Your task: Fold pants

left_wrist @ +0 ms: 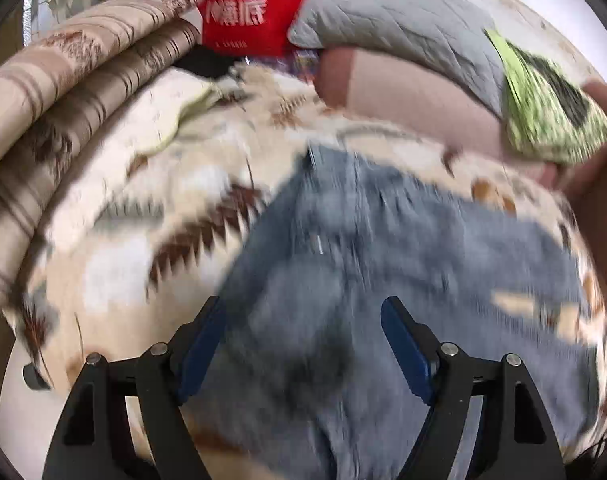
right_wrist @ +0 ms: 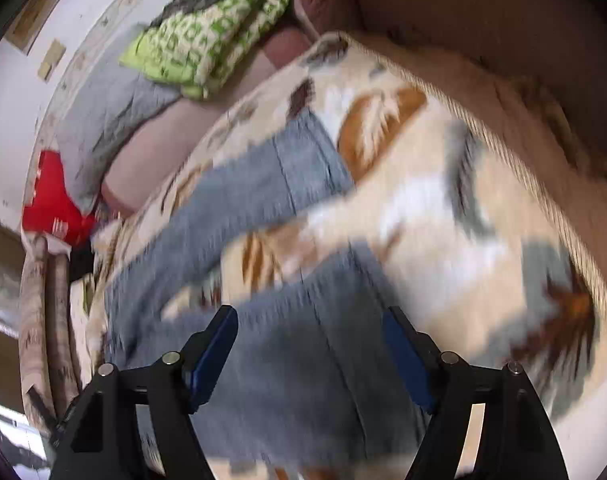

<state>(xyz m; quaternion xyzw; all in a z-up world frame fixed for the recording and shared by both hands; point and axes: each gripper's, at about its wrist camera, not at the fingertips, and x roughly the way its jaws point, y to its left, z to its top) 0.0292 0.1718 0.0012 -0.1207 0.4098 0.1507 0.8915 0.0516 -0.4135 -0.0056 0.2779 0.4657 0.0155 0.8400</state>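
Observation:
Light blue jeans [left_wrist: 363, 248] lie spread on a cream patterned blanket [left_wrist: 143, 208]. In the right wrist view the two legs [right_wrist: 263, 184] fan apart, with blanket showing between them. My left gripper [left_wrist: 303, 312] is open above the jeans' upper part, its blue pads [left_wrist: 403, 344] holding nothing. My right gripper [right_wrist: 309, 320] is open above the nearer leg [right_wrist: 323, 340], also holding nothing. Both views are blurred by motion.
A striped rolled quilt [left_wrist: 63, 92] lies on the left. A red bag [left_wrist: 243, 4], a grey quilted pillow [left_wrist: 383, 12], a pink bolster [left_wrist: 403, 88] and a green patterned cushion [left_wrist: 543, 112] sit at the bed's far side. The brown bed edge [right_wrist: 543, 100] runs on the right.

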